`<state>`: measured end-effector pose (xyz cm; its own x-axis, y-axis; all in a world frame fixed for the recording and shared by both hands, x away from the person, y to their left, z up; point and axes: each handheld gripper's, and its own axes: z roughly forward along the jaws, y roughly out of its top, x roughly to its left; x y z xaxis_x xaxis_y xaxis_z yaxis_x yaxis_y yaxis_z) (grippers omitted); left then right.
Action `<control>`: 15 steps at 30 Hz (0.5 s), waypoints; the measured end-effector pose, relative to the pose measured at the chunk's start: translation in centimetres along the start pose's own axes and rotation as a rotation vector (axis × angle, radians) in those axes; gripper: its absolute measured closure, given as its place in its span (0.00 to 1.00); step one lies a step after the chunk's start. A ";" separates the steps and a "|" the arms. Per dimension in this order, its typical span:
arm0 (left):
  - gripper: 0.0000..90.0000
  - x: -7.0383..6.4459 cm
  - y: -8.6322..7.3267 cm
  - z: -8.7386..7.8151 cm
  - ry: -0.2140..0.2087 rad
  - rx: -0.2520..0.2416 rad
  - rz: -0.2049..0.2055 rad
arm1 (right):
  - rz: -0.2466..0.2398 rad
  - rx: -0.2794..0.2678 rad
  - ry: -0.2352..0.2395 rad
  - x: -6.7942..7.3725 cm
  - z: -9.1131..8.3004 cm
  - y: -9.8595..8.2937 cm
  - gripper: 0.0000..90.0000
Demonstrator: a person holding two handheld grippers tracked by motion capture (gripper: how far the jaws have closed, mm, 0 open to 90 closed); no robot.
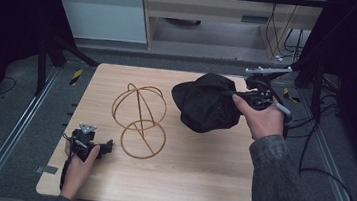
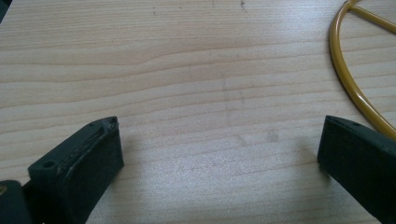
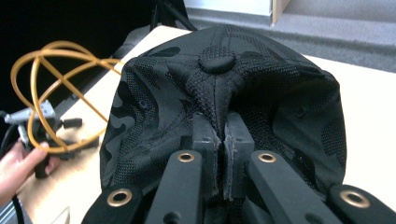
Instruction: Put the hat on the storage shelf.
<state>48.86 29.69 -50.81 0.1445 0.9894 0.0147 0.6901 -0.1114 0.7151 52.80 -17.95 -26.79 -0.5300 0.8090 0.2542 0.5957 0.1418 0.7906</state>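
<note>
The wooden table [image 1: 193, 177] carries everything here. On it, at about 2 o'clock from the table's middle, sits the black cap [image 1: 206, 103], crumpled into a mound near the far right edge. In the right gripper view its crown fabric and top button face the camera, and the cap looks slightly raised rather than lying flat, though the angle is too poor to be certain.

Next in size, the gold wire stand [image 1: 139, 121] stands near the table's centre, toward 10 o'clock: an open sphere of hoops above a flat ring base. It lies just beside the cap, apart from it.

The right gripper [image 1: 232, 95] comes in from 3 o'clock, held in the person's right hand [image 1: 264, 120]. Its jaws are pressed together with a fold of the cap's crown pinched between them, plain in the right gripper view.

The left gripper [image 1: 106, 146] rests at 8 o'clock, near the front left corner, in the left hand [image 1: 79, 168]. Its jaws stand wide apart over bare wood, holding nothing, with the stand's ring base just beside one jaw.
</note>
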 end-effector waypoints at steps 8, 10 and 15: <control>0.00 0.0 0.0 0.0 0.000 0.000 0.000 | 0.010 -0.053 0.022 1.3 0.4 1.8 0.96; 0.00 0.0 0.0 0.0 0.000 0.000 0.000 | 0.009 -0.061 0.028 1.7 0.5 2.0 0.96; 0.00 0.0 0.0 0.0 0.000 0.000 0.000 | 0.006 -0.081 0.040 2.4 0.5 2.7 0.96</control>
<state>48.86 29.68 -50.81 0.1445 0.9894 0.0148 0.6901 -0.1114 0.7151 53.45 -15.34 -24.30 -0.5511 0.7861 0.2798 0.5490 0.0890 0.8311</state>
